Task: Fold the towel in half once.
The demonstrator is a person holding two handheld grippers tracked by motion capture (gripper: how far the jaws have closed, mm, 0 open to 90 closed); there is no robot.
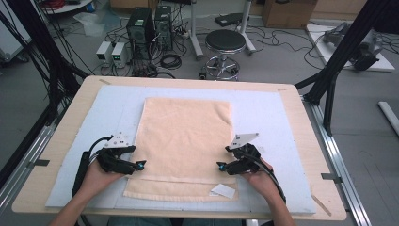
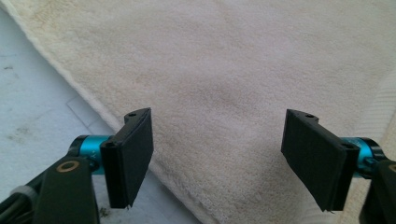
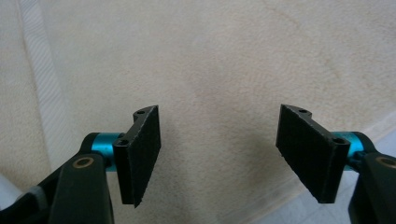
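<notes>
On a wooden tabletop (image 1: 56, 155) under a pale blue mat (image 1: 277, 117), a cream towel (image 1: 183, 136) lies flat between the left claw (image 1: 140, 165) and right claw (image 1: 220, 165), both gaping empty, with a stool (image 1: 225, 44) and computer towers (image 1: 149, 28) beyond.

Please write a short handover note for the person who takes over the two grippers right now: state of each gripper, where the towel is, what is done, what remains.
Left gripper: jaws open, nothing between them, at the towel's left edge.
Right gripper: jaws open, empty, at the right edge.
Towel: cream, lying flat on the pale mat, near end folded over in a narrow strip, white tag at the near right corner.
Done: towel laid out, seemingly one fold.
Left: probably grip both edges and fold on.
</notes>
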